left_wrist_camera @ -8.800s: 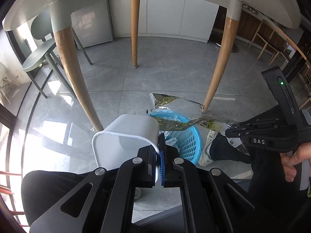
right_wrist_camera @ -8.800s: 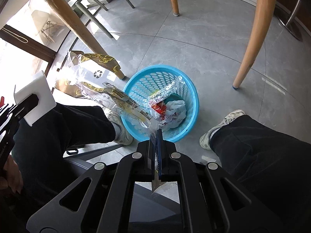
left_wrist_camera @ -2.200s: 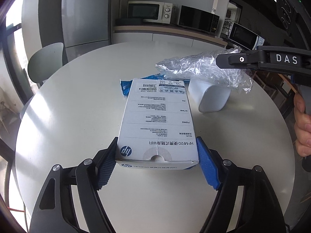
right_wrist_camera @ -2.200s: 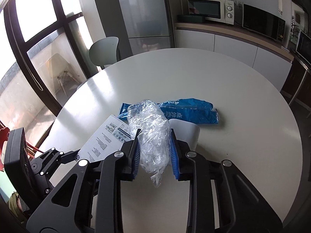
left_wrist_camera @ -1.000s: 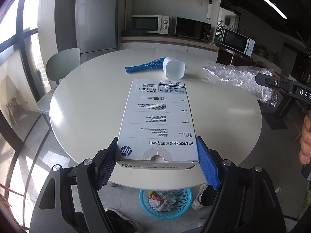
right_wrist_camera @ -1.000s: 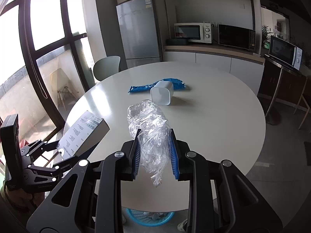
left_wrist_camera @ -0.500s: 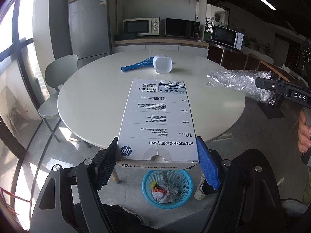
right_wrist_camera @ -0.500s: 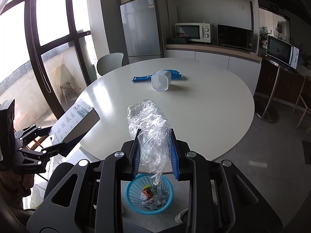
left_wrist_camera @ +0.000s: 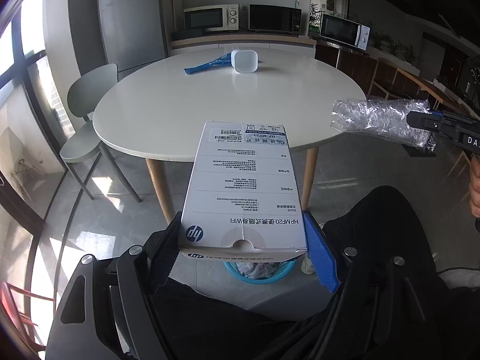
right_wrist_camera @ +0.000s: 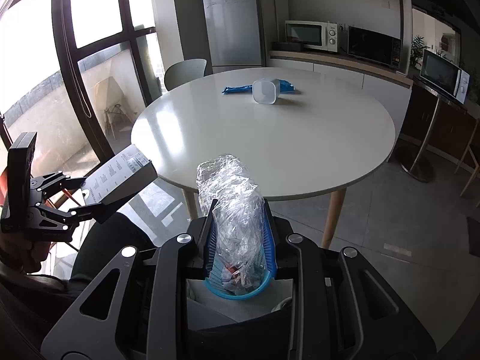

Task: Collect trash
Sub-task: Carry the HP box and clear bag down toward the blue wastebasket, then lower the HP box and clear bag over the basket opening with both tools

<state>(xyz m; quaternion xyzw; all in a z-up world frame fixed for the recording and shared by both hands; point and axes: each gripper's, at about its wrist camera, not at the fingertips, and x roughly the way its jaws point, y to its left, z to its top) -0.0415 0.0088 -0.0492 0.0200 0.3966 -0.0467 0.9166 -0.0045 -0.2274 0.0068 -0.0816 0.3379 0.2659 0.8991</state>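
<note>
My left gripper is shut on a white HP carton, which juts forward over the floor; the same carton shows at the left of the right wrist view. Crumpled clear plastic wrap is pinched in my right gripper, and that wrap appears at the right of the left wrist view. A blue mesh trash basket with litter sits on the floor below the carton, mostly hidden; its rim peeks under the wrap. A blue wrapper and a white cup lie on the round table.
The table stands on wooden legs. A grey-green chair is at its left, by the window. The person's dark trouser legs flank the basket. A counter with microwaves and a fridge line the back wall.
Both grippers have drawn back from the table and dipped, still holding the carton and the wrap. The table now looks farther off, and the basket sits closer under the carton.
</note>
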